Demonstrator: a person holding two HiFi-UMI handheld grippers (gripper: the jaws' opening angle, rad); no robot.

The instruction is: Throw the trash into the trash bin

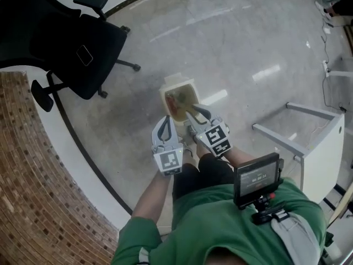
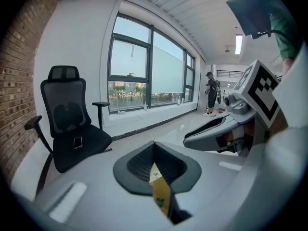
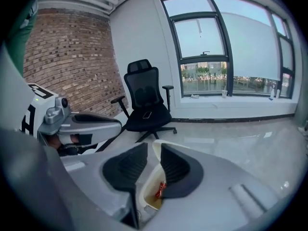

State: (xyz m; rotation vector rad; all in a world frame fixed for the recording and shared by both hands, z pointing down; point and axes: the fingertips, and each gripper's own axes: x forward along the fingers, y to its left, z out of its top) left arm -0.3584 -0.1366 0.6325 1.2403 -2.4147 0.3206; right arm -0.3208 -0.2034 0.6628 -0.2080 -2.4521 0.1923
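- Head view: the left tool (image 1: 164, 121) and the right tool (image 1: 196, 115) are held side by side over the floor (image 1: 237, 48). Both point toward the trash bin (image 1: 164, 95).
- The bin stands upright on the floor, cream-coloured, with a squarish mouth facing up and a brownish inside. The right tool's tips overlap its near rim.
- A black office chair (image 1: 71, 43) stands well apart at the upper left. A white bench (image 1: 325, 142) is at the right.
- Left gripper view: the left tool is clenched on a yellow wrapper (image 2: 161, 195).
- The wrapper is a narrow, flat strip. Its long axis runs along the jaws, from where they meet back toward the camera, slanting slightly right.
- Its far end is white. The rest is yellow, with a small green mark near the close end.
- Right gripper view: the right tool's jaws stand apart and grip nothing. The bin shows through the gap, with a red scrap (image 3: 161, 190) lying inside it.
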